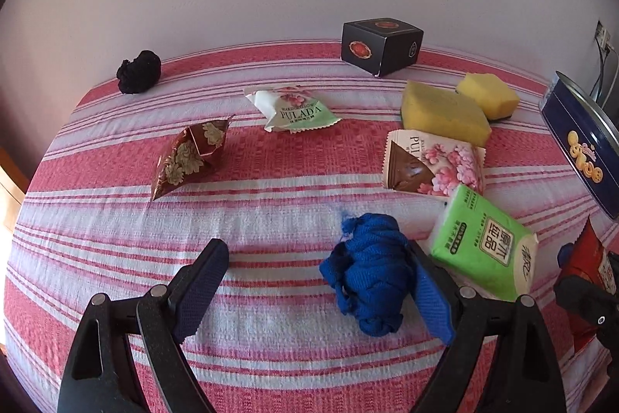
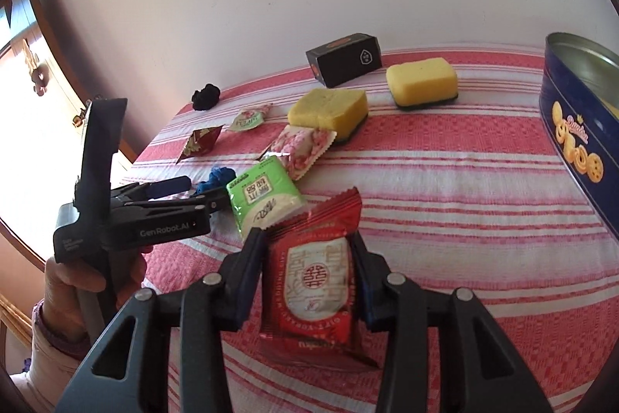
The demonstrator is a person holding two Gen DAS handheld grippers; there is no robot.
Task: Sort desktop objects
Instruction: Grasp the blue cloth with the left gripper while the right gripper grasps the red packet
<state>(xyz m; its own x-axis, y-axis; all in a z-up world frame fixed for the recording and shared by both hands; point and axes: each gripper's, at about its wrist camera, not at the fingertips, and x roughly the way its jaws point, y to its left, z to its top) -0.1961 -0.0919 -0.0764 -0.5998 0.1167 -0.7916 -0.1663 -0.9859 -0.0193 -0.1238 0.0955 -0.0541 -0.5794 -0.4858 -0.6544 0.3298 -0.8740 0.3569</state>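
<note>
My left gripper [image 1: 316, 244] is open and low over the red-striped cloth. A balled-up blue cloth [image 1: 367, 281] lies between its fingers, against the right pad [image 1: 433, 297]. In the right wrist view my right gripper [image 2: 306, 235] is shut on a red snack packet [image 2: 313, 277] and holds it upright just above the table. A green tissue pack [image 2: 263, 196] lies just beyond the packet. The left gripper [image 2: 205, 190], held by a hand, shows at the left of that view over the blue cloth [image 2: 220, 177].
An open blue cookie tin [image 2: 580, 126] stands at the right. Two yellow sponges [image 1: 441, 111] [image 1: 487, 95], a black box [image 1: 381, 45], a pink flowery packet [image 1: 433, 161], a green-white packet [image 1: 294, 111], a dark red packet [image 1: 189, 153] and a black scrunchie [image 1: 139, 71] lie farther back.
</note>
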